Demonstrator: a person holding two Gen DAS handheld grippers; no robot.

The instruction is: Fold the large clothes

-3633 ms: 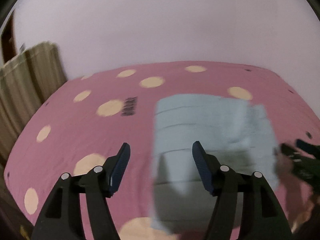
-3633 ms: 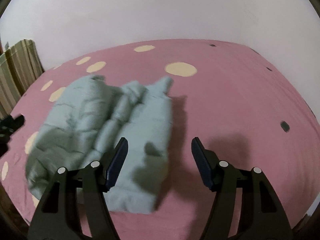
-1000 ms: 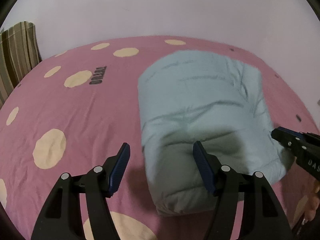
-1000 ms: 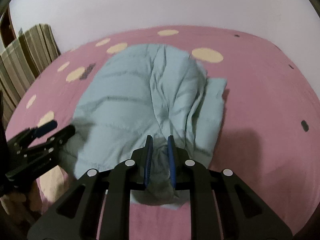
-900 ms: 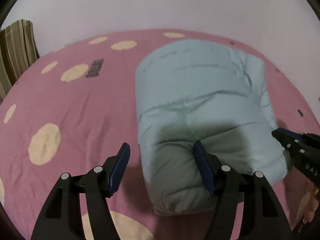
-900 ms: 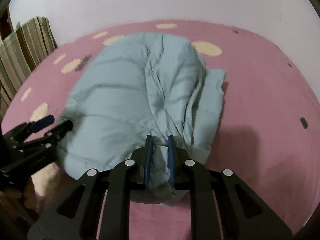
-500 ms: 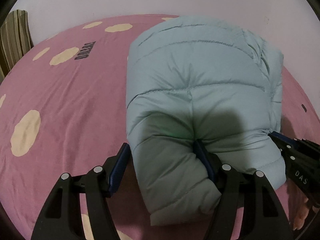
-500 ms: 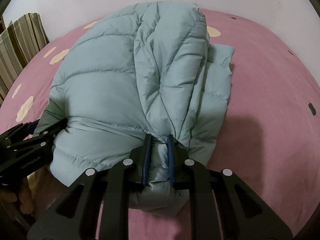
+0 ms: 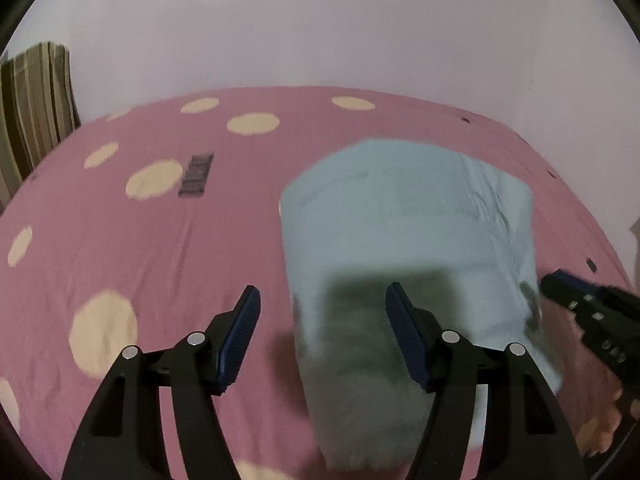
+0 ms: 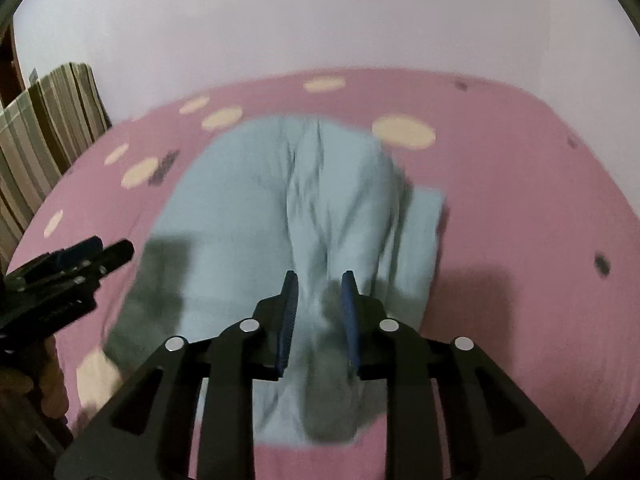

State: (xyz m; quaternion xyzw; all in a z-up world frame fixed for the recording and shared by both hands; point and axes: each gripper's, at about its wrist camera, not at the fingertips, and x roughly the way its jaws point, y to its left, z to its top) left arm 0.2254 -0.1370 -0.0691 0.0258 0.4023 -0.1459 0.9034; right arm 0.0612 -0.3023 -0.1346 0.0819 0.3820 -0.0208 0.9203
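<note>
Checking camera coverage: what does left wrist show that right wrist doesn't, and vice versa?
Left wrist only: the jacket's smooth flat side, the left gripper wide open and apart from it, and a dark printed label on the sheet, readable as a patch only.

Right wrist only: the bunched central ridge and a flat flap sticking out on the picture's right, with the right gripper narrowly open, its jaws just opening off the fabric.

Both: light blue puffer jacket on the pink spotted bedsheet, the striped curtain and the wall.

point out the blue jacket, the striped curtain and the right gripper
blue jacket [image 9: 404, 216]: left wrist view, on its upper quilted face
striped curtain [image 10: 52, 128]: right wrist view, on its middle folds
right gripper [image 10: 318, 292]: right wrist view, midway between its blue fingertips, over the jacket
</note>
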